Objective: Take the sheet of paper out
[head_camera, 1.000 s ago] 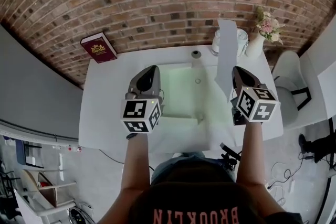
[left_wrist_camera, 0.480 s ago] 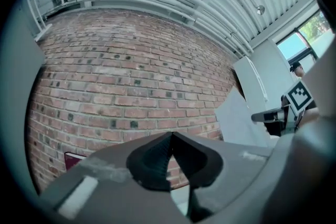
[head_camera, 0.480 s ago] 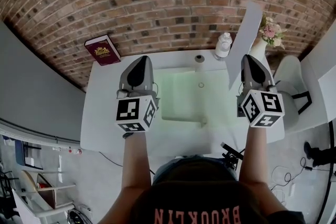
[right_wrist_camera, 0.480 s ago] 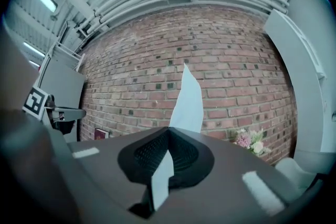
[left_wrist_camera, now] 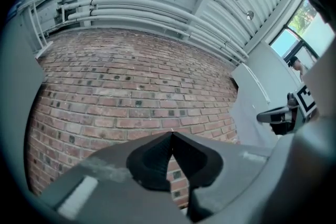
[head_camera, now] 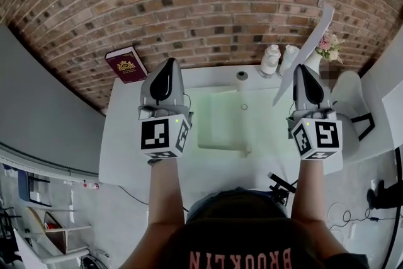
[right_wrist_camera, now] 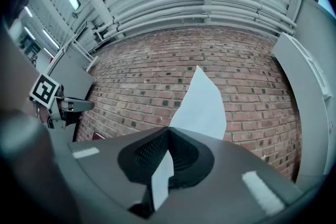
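In the head view I can't see part of the sheet of paper (head_camera: 314,34) behind the right gripper (head_camera: 303,71). The book's (head_camera: 126,64) emblem is too small to read, and the person's head (head_camera: 242,223) covers the table's (head_camera: 126,148) near edge

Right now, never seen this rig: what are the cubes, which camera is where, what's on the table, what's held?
No robot: a person holds a two-jaw gripper in each hand; the marker cubes belong to them. One camera sits on the head looking down; one rides on each gripper. On the white table: a pale green sleeve, two white bottles, a dark red book at its far corner. The right gripper is shut on a white sheet of paper, held clear of the table. The left gripper is shut, empty.
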